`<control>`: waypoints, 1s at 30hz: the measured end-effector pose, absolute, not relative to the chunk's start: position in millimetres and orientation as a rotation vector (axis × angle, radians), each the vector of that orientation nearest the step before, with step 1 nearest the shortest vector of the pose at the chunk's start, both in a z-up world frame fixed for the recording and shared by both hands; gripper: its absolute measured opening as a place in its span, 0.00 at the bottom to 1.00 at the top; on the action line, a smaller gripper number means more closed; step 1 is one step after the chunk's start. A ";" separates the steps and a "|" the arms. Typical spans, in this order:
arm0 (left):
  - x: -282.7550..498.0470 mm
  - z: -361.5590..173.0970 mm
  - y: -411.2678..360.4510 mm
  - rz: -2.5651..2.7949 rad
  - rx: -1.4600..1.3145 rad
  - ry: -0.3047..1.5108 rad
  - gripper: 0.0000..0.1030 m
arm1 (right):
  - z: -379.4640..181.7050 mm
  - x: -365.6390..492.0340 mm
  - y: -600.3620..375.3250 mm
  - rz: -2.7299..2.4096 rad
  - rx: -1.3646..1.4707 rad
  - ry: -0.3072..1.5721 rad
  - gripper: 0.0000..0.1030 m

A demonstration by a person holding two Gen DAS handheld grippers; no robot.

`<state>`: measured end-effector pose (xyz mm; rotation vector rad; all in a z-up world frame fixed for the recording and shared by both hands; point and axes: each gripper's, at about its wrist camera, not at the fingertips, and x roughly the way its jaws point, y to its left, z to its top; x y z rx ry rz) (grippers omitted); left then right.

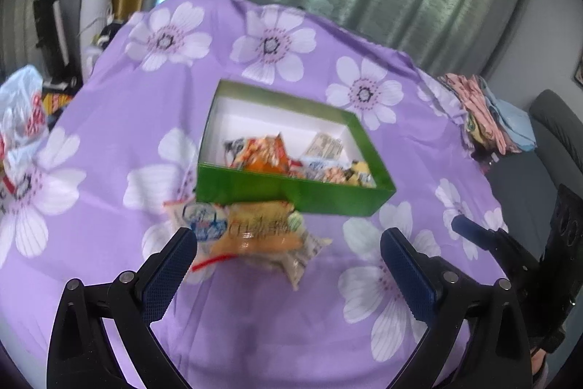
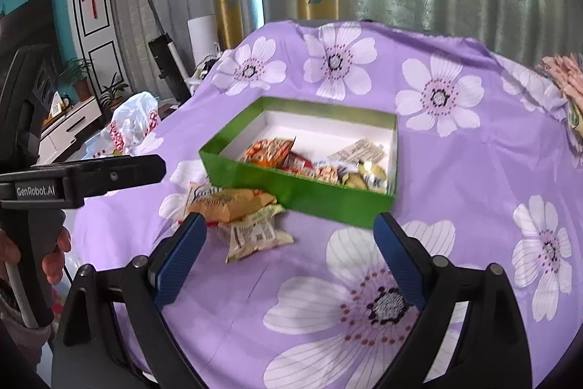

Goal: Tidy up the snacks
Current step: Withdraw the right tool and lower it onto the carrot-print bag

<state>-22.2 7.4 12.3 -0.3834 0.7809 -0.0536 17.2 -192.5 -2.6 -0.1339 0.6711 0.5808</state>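
A green box (image 1: pixel 291 194) (image 2: pixel 302 194) with a white inside sits mid-table and holds several snack packets (image 1: pixel 269 154) (image 2: pixel 271 152). In front of its near left corner lies a small pile of loose packets (image 1: pixel 251 230) (image 2: pixel 237 206), an orange one on top of a pale one. My left gripper (image 1: pixel 288 245) is open, its left pad close beside the pile. Open too, my right gripper (image 2: pixel 289 230) hovers over the cloth with the pile just ahead of its left finger. The left gripper's body (image 2: pixel 91 175) and the person's hand (image 2: pixel 54 254) show in the right wrist view.
A purple cloth with white flowers (image 1: pixel 109 119) (image 2: pixel 473 170) covers the table. A white plastic bag (image 1: pixel 22 112) (image 2: pixel 133 126) lies at the left edge. Folded pink and blue fabrics (image 1: pixel 488 112) sit at the right edge. Curtains hang behind the table.
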 end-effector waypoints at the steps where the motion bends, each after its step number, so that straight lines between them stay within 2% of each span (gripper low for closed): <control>1: -24.6 7.8 8.7 -0.057 -0.395 0.791 0.97 | -6.6 16.3 -192.6 0.594 -0.132 0.680 0.91; 15: -25.2 -57.9 -8.2 -0.062 -0.483 0.927 0.97 | -64.5 21.3 -170.2 0.737 -0.204 0.792 0.91; 30: 18.5 -77.2 -12.1 -0.085 -0.600 0.941 0.97 | -96.4 67.6 -135.1 0.916 -0.285 0.859 0.91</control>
